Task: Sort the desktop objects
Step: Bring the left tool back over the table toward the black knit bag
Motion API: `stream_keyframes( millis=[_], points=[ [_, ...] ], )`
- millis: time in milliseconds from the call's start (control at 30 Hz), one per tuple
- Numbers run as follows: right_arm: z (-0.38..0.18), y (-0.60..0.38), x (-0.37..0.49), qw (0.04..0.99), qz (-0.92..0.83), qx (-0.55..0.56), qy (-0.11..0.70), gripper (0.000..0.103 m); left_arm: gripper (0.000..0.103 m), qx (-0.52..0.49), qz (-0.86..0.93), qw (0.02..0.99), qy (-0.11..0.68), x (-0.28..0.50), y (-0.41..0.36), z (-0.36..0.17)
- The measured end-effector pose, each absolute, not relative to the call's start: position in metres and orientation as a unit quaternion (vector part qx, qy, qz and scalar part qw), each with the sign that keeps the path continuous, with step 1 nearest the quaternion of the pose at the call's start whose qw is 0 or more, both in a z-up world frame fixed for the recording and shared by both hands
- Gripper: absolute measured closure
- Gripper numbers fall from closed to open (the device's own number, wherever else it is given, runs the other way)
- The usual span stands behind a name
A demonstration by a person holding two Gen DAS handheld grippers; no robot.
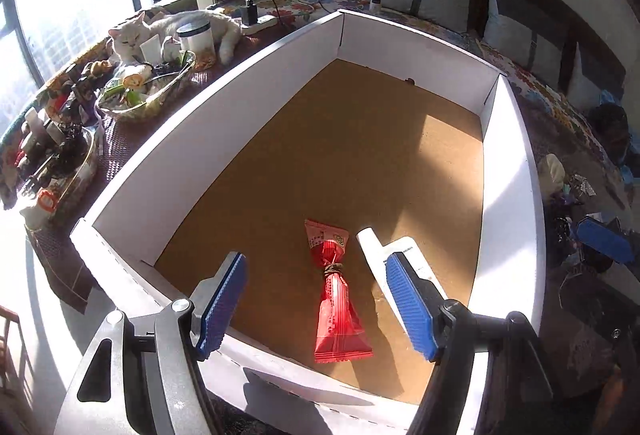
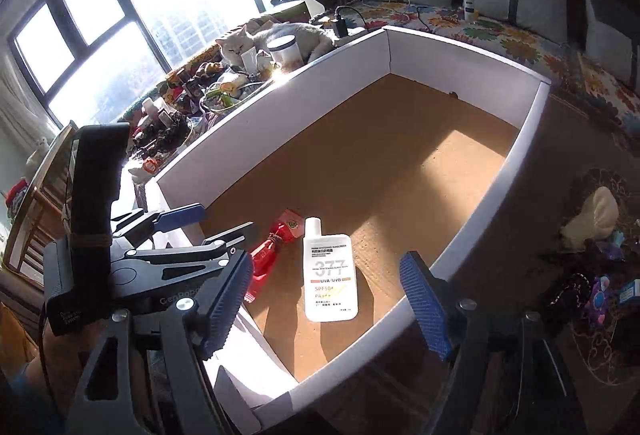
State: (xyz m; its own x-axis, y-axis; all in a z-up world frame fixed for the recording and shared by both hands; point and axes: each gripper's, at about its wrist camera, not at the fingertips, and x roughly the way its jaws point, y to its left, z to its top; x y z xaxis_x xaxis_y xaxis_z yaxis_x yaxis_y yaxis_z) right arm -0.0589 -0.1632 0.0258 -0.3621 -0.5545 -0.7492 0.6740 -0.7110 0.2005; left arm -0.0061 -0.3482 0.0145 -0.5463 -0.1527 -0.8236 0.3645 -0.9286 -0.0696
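My left gripper hangs with jaws apart over the red packet; my right gripper gapes, empty, above the sunscreen bottle, both things lying in the box.

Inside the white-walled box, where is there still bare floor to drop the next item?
The box floor is bare from the middle to its far wall. Only the near end is taken, by the red snack packet and the white sunscreen bottle side by side. Left of the box, glass bowls crowd the table.
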Motion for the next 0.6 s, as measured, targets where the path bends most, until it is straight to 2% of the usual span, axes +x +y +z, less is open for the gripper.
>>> stream_keyframes(
  millis=[133,200,233,267,333,500,600],
  points=[
    [0.024,-0.081,-0.047,0.315,-0.873,0.364,0.083,0.007,0.032,0.412,-0.901,0.085,0.105,0.002,-0.29,0.044],
    [0.009,-0.032,-0.046,0.272,-0.889,0.359,0.084,0.006,0.031,0.397,-0.913,0.036,0.091,0.005,-0.248,0.054],
    [-0.001,-0.007,-0.045,0.247,-0.895,0.36,0.087,0.006,0.026,0.392,-0.916,0.013,0.083,0.006,-0.226,0.055],
    [-0.012,0.016,-0.044,0.22,-0.901,0.363,0.093,0.006,0.017,0.39,-0.918,-0.007,0.075,0.006,-0.203,0.053],
    [-0.036,0.064,-0.048,0.163,-0.902,0.383,0.11,0.006,0.006,0.404,-0.912,-0.037,0.069,0.003,-0.16,0.036],
    [-0.078,0.158,-0.058,0.073,-0.893,0.433,0.102,0.006,0.006,0.502,-0.861,-0.062,0.047,-0.029,-0.074,-0.059],
    [-0.092,0.187,-0.062,0.054,-0.886,0.453,0.084,0.006,0.006,0.511,-0.858,-0.047,0.006,-0.044,-0.038,-0.089]
  ],
)
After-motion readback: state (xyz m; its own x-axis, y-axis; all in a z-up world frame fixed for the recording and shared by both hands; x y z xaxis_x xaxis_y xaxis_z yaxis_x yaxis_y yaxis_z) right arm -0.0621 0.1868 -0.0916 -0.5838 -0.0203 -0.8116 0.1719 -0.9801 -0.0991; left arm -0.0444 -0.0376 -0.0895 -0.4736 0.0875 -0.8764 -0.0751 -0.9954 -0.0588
